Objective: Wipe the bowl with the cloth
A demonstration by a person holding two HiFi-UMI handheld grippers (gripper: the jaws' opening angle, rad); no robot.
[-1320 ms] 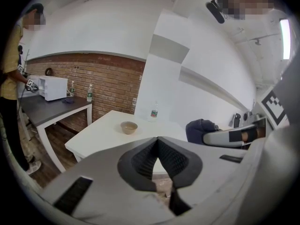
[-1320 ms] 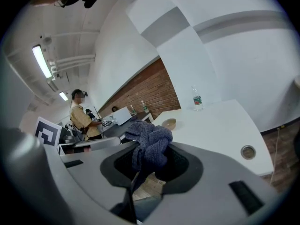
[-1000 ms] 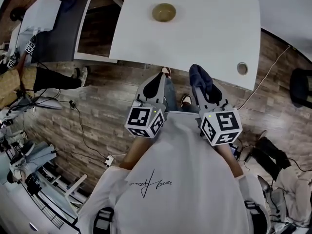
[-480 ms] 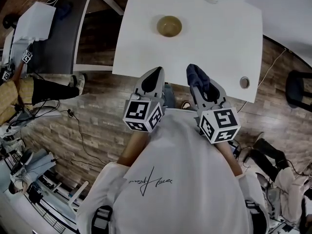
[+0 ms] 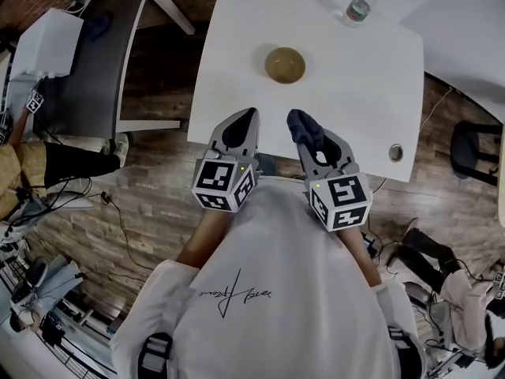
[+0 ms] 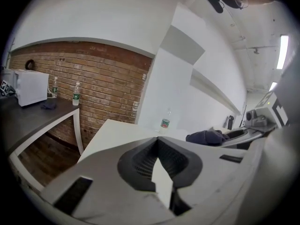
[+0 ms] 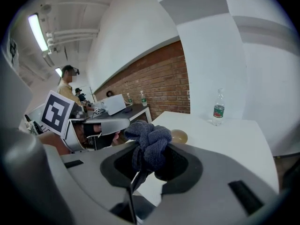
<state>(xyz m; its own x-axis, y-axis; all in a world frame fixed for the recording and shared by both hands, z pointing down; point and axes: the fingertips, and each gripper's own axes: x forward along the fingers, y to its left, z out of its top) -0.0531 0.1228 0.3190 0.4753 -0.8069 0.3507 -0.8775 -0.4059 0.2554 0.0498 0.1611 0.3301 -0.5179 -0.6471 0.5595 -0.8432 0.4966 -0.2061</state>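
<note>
Bowl (image 5: 285, 65): tan, round, upright on the white table (image 5: 355, 85). Sits toward the far half of the tabletop, ahead of the gap between the 2 grippers and well apart from both. Appears in the right gripper view just behind the cloth (image 5: 302, 125), resting on the tabletop.

Left gripper (image 5: 246, 118): held over the near edge of the table, beside the right gripper. Closed tip to tip, per the left gripper view. Carries its marker cube (image 5: 221, 186) at the end nearest the person's chest.

Right gripper (image 5: 309, 136): held over the same near edge, level with the left one. Clamped on the cloth. Grips a dark blue, bunched wad that bulges above and beyond the jaw tips. Carries a 2nd marker cube (image 5: 339, 201) at its rear.

Water bottle (image 5: 357, 9): upright near the far edge of the table, beyond and to the right of the bowl, well apart from it.

Round hole (image 5: 395, 153): set in the tabletop near its right front corner.

Dark table (image 5: 87, 77): stands to the left of the white one, with a white box (image 5: 49, 42) on it.
</note>
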